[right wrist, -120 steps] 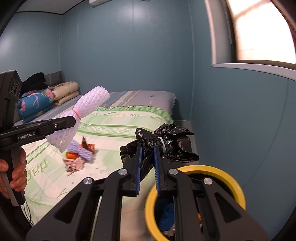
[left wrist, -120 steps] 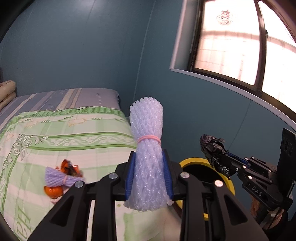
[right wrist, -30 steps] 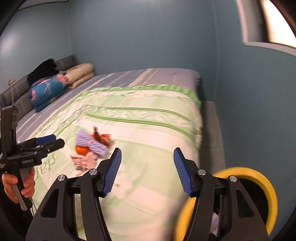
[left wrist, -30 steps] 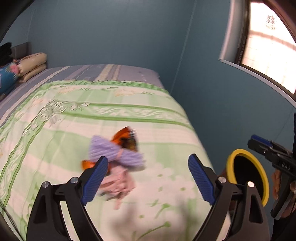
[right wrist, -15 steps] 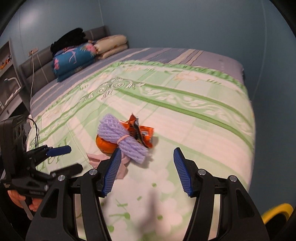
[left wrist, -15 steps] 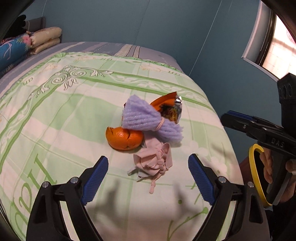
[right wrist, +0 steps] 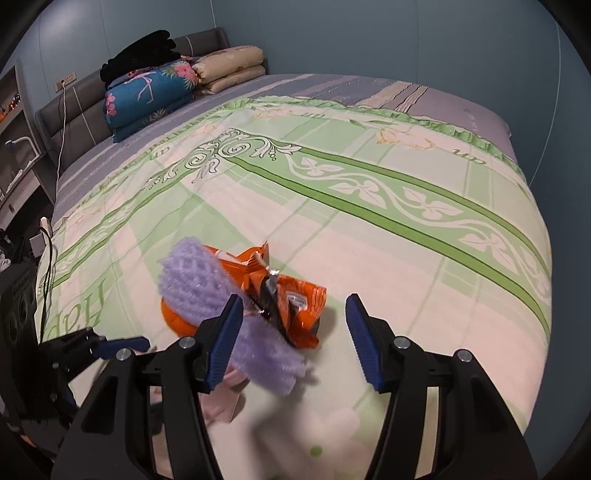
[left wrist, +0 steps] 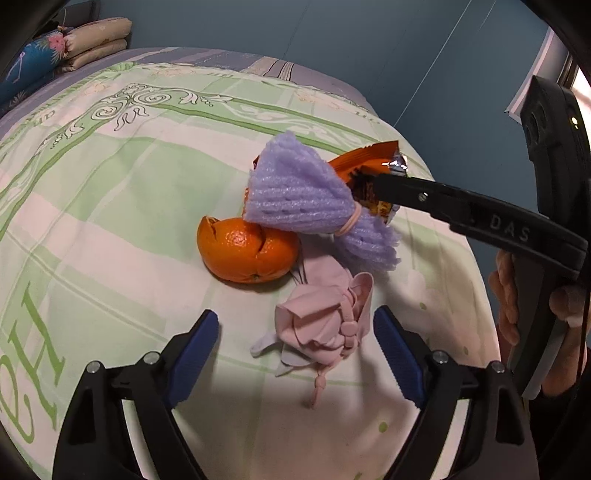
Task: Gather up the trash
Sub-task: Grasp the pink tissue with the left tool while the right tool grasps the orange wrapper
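You are working over a bed (right wrist: 369, 206) covered with a green-and-cream patterned sheet, set against blue-grey walls (right wrist: 332, 33); folded quilts and pillows (right wrist: 173, 88) are stacked at the padded headboard (right wrist: 70, 110).

Your left gripper (left wrist: 295, 350) hangs low over the near part of the sheet, angled downward, its blue-padded fingers (left wrist: 195, 343) spread wide and holding nothing. A crumpled pink cloth (left wrist: 325, 321) lies between them, nearer the right-hand pad but not touching either.

Your right gripper (right wrist: 295, 336) comes in from the side, also tilted down at the bed, its fingers (right wrist: 225, 339) likewise wide apart and empty. In the left wrist view its black arm crosses over the orange snack wrapper (left wrist: 369, 173), with your hand (left wrist: 524, 295) on the handle at the frame's right edge.

The trash sits in one small heap on the sheet: a purple foam net (left wrist: 310, 199) tied with a pink band lies on top, resting over an orange peel (left wrist: 247, 251) and against the wrapper. In the right wrist view the net (right wrist: 221, 310) overlaps the left pad; whether they touch cannot be told. The wrapper (right wrist: 295, 306) lies in the gap between the pads.
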### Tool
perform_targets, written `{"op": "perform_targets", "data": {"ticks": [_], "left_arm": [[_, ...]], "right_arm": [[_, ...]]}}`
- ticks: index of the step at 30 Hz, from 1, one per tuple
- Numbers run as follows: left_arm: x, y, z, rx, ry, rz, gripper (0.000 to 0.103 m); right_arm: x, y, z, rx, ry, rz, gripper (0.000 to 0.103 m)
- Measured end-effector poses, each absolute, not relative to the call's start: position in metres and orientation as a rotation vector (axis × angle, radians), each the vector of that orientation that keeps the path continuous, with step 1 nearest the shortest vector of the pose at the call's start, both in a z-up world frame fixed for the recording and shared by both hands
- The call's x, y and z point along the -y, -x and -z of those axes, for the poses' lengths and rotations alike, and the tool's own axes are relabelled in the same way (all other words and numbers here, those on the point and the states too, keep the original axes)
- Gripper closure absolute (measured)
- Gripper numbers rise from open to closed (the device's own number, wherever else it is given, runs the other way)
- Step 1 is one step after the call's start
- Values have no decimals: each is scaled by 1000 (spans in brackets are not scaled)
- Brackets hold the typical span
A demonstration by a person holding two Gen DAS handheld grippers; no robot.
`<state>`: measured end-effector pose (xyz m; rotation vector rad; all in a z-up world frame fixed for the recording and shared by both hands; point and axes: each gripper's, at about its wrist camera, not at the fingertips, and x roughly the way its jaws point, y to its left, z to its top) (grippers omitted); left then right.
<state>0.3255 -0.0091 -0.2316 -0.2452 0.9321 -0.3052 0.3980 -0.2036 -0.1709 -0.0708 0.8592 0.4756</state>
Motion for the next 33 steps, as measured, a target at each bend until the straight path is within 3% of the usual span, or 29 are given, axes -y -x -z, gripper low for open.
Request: {"op": "perform_targets", "data": {"ticks": [7,14,19,33], "left_arm": [[25,-336,242,-954,215,314,44],[34,-337,243,-956,212,346,77],[29,-335,237,-947,220,357,81],[1,-316,211,-914,242,322,82]], "right_arm": [[195,-418,184,-896,68,-497,61],[191,-429,189,-916,72,-489,85],[196,-430,191,-923,49,-477,95],[215,-392,177,-934,8,-496,95]]}}
